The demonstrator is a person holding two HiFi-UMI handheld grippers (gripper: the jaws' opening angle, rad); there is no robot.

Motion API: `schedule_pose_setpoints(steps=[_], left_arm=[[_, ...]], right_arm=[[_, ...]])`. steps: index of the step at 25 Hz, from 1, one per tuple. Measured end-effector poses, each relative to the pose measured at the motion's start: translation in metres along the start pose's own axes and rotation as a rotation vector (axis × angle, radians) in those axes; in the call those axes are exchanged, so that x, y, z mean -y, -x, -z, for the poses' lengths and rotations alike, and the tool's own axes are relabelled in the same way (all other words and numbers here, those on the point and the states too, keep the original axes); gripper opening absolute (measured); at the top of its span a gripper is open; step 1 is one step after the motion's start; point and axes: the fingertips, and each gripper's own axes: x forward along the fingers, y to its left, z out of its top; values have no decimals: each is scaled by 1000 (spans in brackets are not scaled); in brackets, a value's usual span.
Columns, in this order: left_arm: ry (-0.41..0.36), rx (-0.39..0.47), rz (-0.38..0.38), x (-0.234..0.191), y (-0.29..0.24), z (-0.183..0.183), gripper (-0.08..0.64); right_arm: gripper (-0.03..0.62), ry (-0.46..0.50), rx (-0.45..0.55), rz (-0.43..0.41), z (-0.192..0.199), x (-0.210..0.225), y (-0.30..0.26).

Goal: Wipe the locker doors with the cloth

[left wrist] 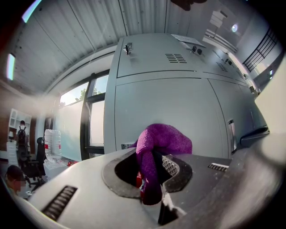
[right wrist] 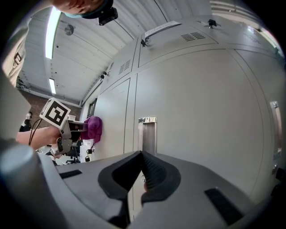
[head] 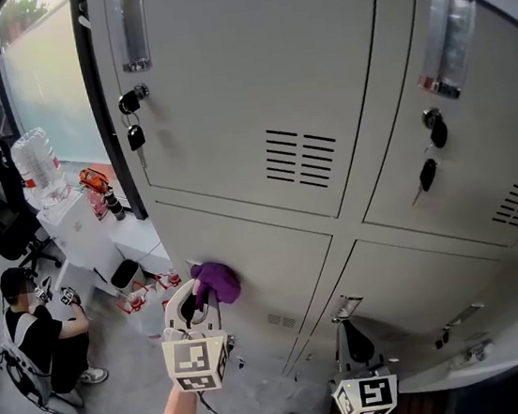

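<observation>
A purple cloth (head: 216,281) is bunched between the jaws of my left gripper (head: 196,299), which is shut on it. The cloth (left wrist: 161,142) sits at or very near the lower-left grey locker door (head: 249,278), near that door's top left corner; I cannot tell if it touches. My right gripper (head: 355,342) hangs lower and to the right, before the bottom right door, shut with nothing between its jaws. In the right gripper view, the cloth (right wrist: 93,128) and the left gripper (right wrist: 76,132) show at the left, and a metal door handle (right wrist: 147,134) is straight ahead.
The grey lockers (head: 252,79) fill the view, with keys (head: 135,132) hanging from their locks and vent slots (head: 301,158). At left, a person (head: 38,325) sits on the floor beside a white cabinet (head: 83,234) bearing a water bottle (head: 39,164).
</observation>
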Motion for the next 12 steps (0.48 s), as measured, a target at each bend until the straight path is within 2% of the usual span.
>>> schedule_pose_setpoints(steps=[12], left_arm=[[-22,45,94,29,31,-16,75]], right_arm=[[15,-2,19,35,-3,-8,27]])
